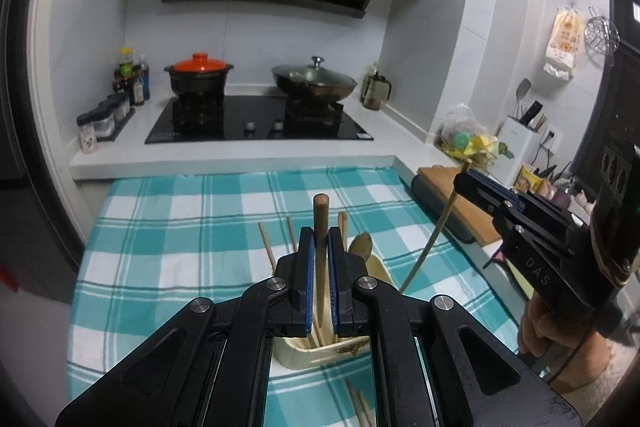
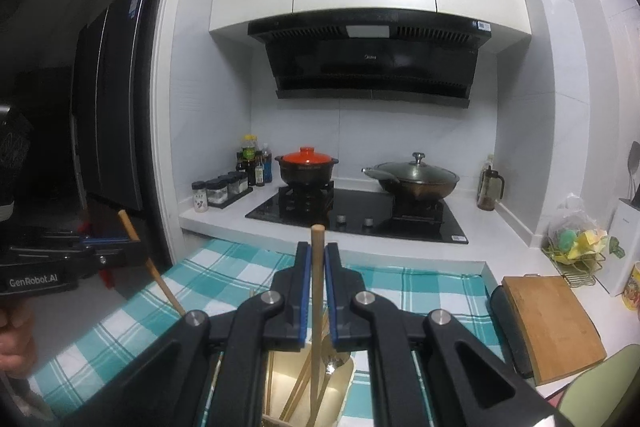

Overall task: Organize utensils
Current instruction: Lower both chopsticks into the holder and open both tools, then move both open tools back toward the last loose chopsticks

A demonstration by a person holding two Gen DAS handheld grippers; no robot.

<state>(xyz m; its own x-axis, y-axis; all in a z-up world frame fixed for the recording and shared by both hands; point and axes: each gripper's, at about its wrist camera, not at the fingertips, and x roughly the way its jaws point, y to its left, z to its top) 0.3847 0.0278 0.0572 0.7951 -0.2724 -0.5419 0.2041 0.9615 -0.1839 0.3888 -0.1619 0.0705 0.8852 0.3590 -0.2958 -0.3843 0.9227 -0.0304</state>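
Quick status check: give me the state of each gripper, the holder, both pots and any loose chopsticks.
Left gripper: shut on a wooden stick.
Right gripper: shut on a chopstick.
Utensil holder: upright, holding utensils.
Clay pot: lidded.
Wok: lidded.
Loose chopsticks: lying on the cloth.

Matt wooden chopsticks (image 1: 321,255), a woven checked cloth (image 1: 180,227), and a glossy black glass hob (image 1: 260,123).

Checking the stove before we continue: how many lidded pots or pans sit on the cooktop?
2. The black pot with the orange lid sits on the left burner; the wok with the glass lid sits on the right burner. None appears hidden.
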